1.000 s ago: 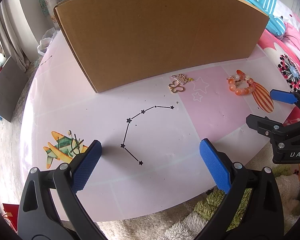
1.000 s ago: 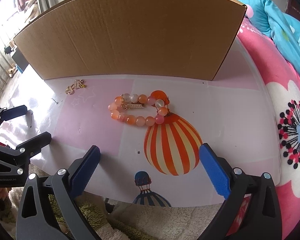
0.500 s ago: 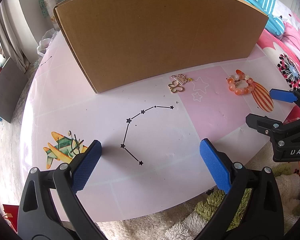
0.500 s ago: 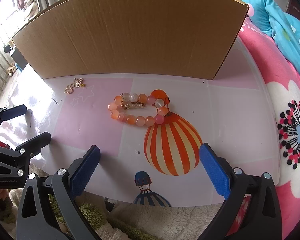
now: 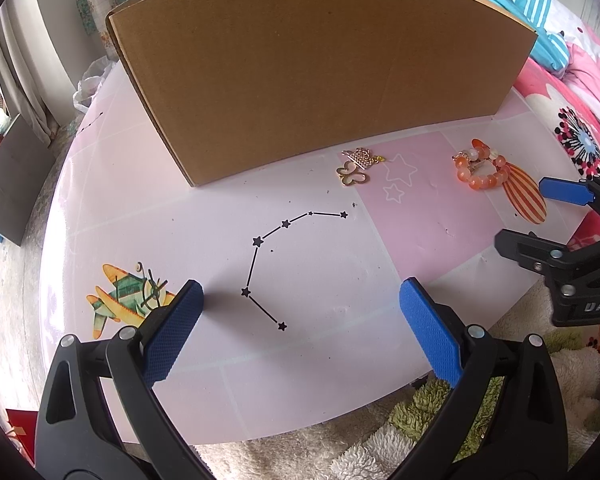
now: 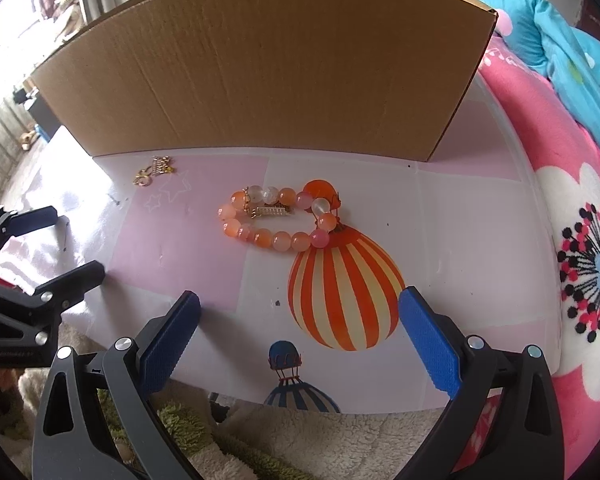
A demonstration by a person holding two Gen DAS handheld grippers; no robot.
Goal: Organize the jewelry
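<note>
**Both tongs wide, nothing picked yet**

Right tongs (image 6: 299, 336) & left tongs (image 5: 299, 332) gape, holding nothing, low over worktop (image 5: 320, 280). Bead bracelet (image 6: 276, 220) lies at 12 o'clock from the right tongs; gold charms (image 5: 356, 165) w/ it, near box. Beads may roll off a loose pinch. Cardboard box (image 6: 260, 68) behind: inside hidden.

The right gripper (image 6: 299, 326) sits a little nearer the box (image 6: 268, 68) than a second ago, so the bracelet (image 6: 276, 220) shows slightly lower in its view.
</note>
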